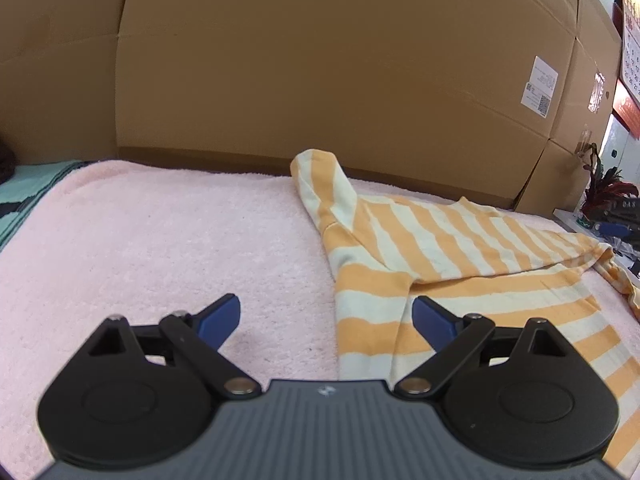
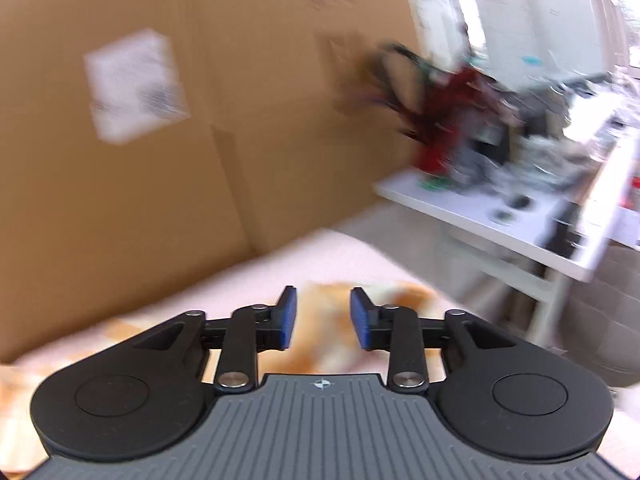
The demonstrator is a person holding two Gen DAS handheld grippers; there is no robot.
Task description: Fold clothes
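Left gripper (image 1: 326,318): jaws spread wide, nothing between them, low over the pink towel (image 1: 140,248) at the near edge of the striped shirt (image 1: 460,256). Right gripper (image 2: 323,322): jaws parted by a narrow gap, nothing held; view blurred, so only orange-and-cream cloth shows beneath it.

The shirt lies on the towel, partly doubled over, one sleeve (image 1: 320,184) pointing toward the cardboard box (image 1: 340,60). Judged light, limp, thin knit: will sag and drag on the terry pile. Best hold looks like a hem edge or the fold corner, pinching both layers.

Surroundings: the box walls off the far side; white table (image 2: 500,220) with clutter and a red plant (image 2: 448,120) stands well apart to the right.
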